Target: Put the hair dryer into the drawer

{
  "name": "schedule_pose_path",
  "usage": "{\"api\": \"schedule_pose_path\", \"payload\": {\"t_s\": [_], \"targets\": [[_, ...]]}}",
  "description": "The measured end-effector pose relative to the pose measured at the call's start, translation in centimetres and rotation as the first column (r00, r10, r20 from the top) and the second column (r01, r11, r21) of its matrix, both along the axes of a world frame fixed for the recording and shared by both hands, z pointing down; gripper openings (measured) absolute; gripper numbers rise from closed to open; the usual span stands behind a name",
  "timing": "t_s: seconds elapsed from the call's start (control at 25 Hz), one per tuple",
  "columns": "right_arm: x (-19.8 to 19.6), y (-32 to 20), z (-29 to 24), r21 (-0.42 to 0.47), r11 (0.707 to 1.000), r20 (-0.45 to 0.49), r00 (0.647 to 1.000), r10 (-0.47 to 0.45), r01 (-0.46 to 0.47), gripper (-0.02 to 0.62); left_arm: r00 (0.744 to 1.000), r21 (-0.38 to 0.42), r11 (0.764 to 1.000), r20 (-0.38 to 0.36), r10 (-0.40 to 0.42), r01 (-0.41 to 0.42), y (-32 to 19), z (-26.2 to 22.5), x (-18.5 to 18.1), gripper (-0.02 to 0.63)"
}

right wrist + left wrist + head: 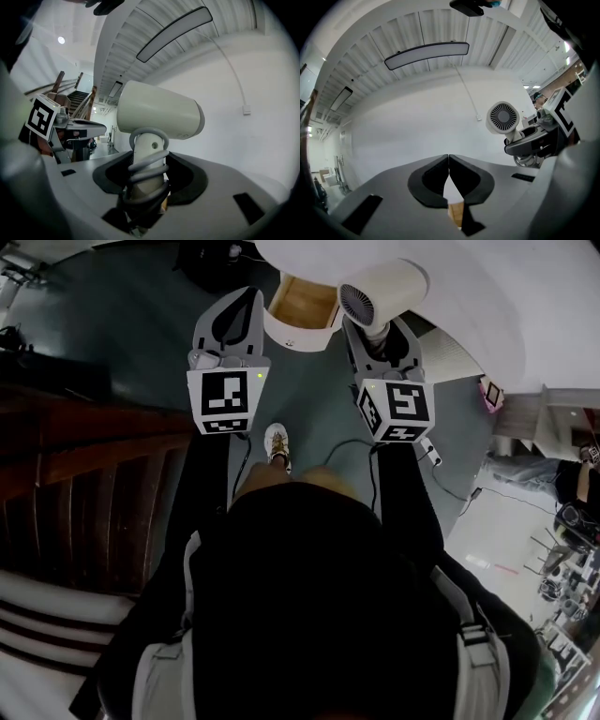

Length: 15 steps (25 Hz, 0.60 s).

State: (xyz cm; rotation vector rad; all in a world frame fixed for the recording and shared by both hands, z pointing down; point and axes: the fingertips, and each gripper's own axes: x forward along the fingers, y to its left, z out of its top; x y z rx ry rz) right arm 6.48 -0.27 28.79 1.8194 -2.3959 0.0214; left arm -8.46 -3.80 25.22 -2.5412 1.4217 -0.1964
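The right hand-held gripper (378, 334) clamps the cream hair dryer (380, 293) by its cord-wrapped handle, in the air just beside the open drawer (302, 304). The left hand-held gripper (240, 304) is closed and empty. Placing the dryer inside and releasing it remain.

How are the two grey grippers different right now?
The left grey gripper has its jaws shut together with nothing between them; the right grey gripper has its jaws apart, gripping the handle of the cream hair dryer. The left gripper's marker cube shows a different black-and-white pattern from the right gripper's cube. Both are grey and point forward.
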Motion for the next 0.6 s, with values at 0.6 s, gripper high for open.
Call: {"api": "schedule_pose_path", "payload": {"t_s": [0.6], "targets": [[-1.6,-8.9,0.6,-0.013,0.996,-0.023,0.996,0.088,-0.088,0.227,0.995,-0.020,0.995,-0.003,0.100,-0.100,-10.2,1.3,-1.1,0.016]]}}
